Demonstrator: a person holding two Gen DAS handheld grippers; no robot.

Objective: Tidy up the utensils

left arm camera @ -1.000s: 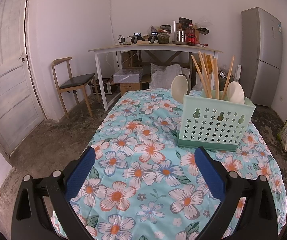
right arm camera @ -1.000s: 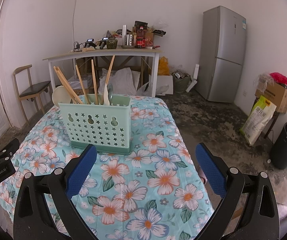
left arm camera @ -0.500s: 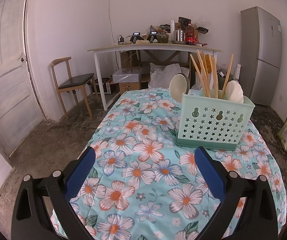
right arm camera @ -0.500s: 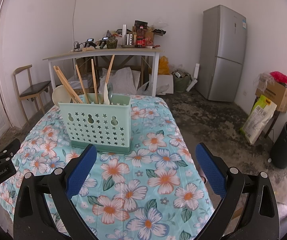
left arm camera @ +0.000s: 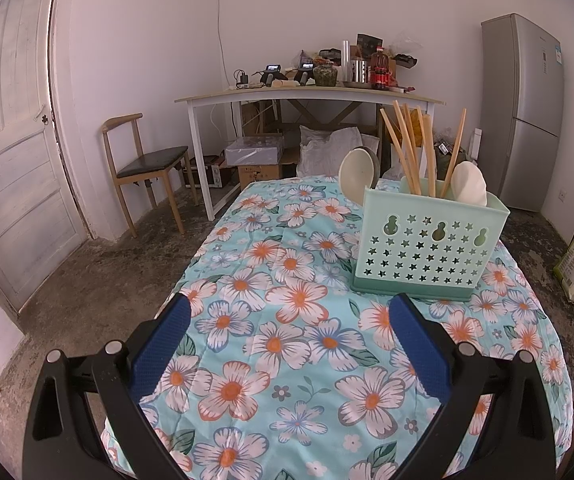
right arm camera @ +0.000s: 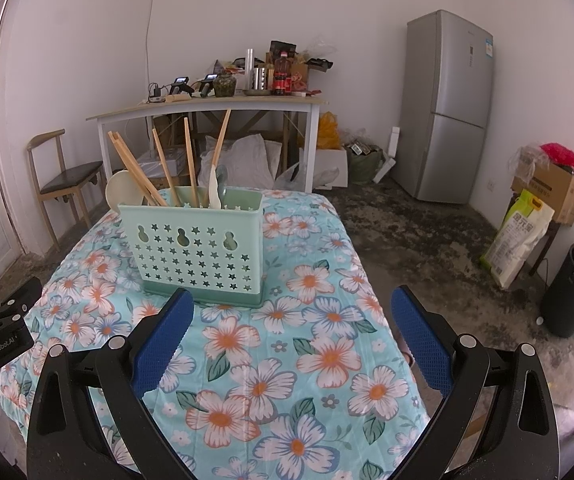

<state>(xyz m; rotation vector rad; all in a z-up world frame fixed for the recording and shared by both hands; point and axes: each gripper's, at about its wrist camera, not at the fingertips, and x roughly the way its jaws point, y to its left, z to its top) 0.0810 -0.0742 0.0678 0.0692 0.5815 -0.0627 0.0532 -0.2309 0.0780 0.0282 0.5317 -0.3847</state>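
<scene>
My left gripper and right gripper both hover with fingers spread wide and empty over the flowered desk. The mint star-punched caddy stands upright ahead, holding wooden chopsticks leaning fanned out and pale spoons, one spoon at either end.
</scene>
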